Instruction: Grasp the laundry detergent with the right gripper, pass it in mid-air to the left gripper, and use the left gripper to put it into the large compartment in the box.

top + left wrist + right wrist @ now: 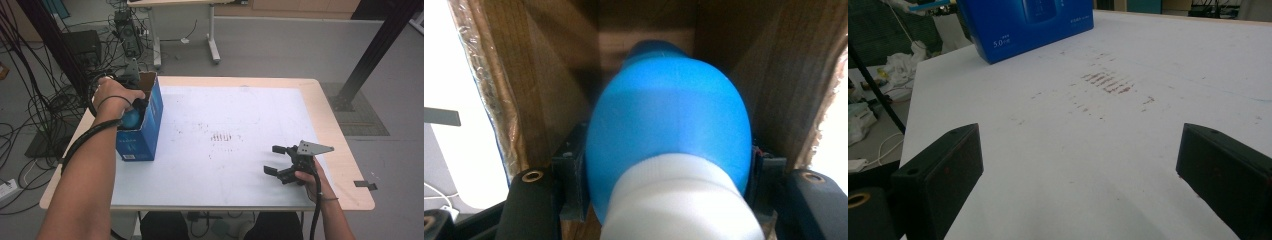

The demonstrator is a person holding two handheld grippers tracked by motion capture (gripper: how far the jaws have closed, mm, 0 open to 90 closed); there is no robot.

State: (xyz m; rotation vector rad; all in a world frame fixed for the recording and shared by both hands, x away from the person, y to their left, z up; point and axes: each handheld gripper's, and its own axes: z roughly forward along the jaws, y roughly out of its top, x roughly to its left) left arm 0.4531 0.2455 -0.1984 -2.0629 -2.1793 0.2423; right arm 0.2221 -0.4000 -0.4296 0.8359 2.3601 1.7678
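Left gripper lowering a blue-and-white bottle into the open blue cardboard box.

The left gripper [134,102] has its jaws clamped on the rounded blue plastic bottle with a white end [669,150], held inside the blue cardboard box [150,125] at the bench's [250,165] left edge. Probably not yet resting on the bottom; next, release and lift clear. The right gripper [277,160] rests near the front right, jaws apart, empty.

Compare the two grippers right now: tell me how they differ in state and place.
The left gripper is shut on a blue and white bottle; the right gripper stands open with nothing between its jaws. The left gripper reaches into the open blue box at the table's left edge; the right gripper rests low over the bare white tabletop near the front right. Each is held in one hand.
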